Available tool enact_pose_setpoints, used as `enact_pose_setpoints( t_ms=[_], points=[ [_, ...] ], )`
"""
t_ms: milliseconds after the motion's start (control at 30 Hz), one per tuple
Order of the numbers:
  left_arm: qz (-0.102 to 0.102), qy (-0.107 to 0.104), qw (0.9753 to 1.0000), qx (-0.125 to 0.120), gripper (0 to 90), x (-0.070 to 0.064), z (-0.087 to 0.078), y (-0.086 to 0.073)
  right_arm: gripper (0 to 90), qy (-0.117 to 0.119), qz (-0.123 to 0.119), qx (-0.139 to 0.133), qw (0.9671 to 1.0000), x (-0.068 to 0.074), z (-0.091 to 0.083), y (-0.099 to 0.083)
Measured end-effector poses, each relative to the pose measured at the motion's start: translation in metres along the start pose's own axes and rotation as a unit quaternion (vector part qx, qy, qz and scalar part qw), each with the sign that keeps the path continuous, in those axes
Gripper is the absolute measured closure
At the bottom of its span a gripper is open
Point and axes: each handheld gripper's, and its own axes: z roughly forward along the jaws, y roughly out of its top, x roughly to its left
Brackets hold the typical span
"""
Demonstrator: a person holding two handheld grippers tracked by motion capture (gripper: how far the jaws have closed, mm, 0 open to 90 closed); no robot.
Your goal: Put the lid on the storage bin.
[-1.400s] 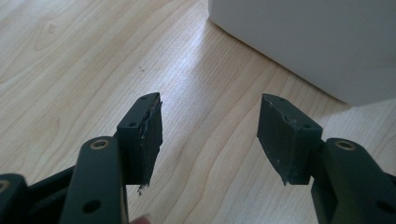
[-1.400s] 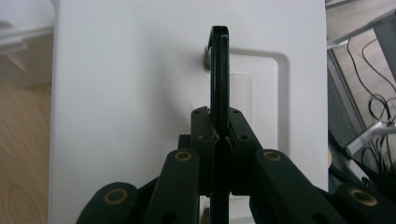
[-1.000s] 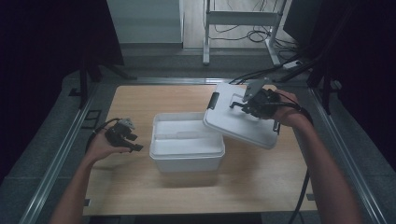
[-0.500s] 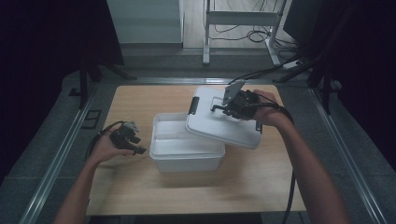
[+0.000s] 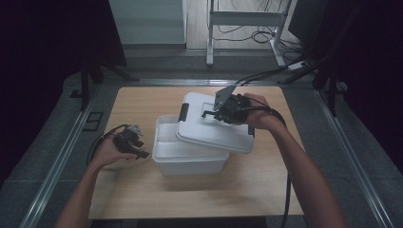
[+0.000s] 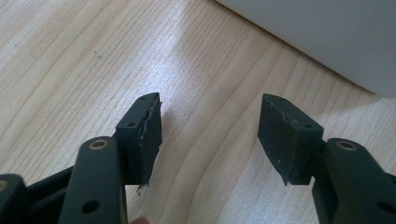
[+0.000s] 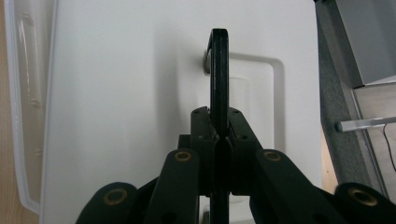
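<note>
Right tongs (image 5: 209, 114) are clamped tight on the black handle (image 7: 218, 70) of the white lid (image 5: 214, 130), the two jaws pressed flat against either side of the thin handle strap, which stands on edge and runs straight ahead of them over its recessed pocket in the lid top. In the high view the lid hangs tilted beneath these tongs, its near edge lying across the far right part of the white storage box (image 5: 187, 159), its far edge raised above the tabletop (image 5: 142, 102). A black latch (image 5: 183, 113) shows on the lid's left end. The open rim of the box shows past the lid's left edge in the right gripper view.

Left tongs (image 6: 210, 128) stand wide apart with nothing between them, low over bare wood. The box's white wall (image 6: 336, 37) lies ahead and to their right, near but not touching. In the high view the left tongs (image 5: 141, 151) sit just beside the box's left side, well apart from the lid.
</note>
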Motion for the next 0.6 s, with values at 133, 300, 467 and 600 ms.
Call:
enact_pose_setpoints(
  t_ms=[133, 300, 467, 600],
  points=[
    [-0.001, 0.0, 1.0, -0.001, 39.8, 0.0, 0.0, 0.0, 83.9, 0.004, -0.001, -0.003, 1.0, 0.001, 0.003, 0.002],
    [-0.002, 0.0, 1.0, -0.001, 39.8, 0.0, 0.0, 0.001, 83.9, 0.009, -0.007, -0.009, 0.9999, 0.004, 0.007, 0.006],
    [0.0, -0.003, 1.0, 0.001, 39.8, 0.0, -0.001, 0.001, 84.0, 0.011, -0.014, -0.014, 0.9997, 0.007, 0.005, 0.013],
    [0.001, -0.002, 1.0, 0.001, 39.8, 0.0, -0.001, 0.001, 83.9, 0.014, -0.021, -0.017, 0.9996, 0.008, 0.003, 0.018]
  ],
)
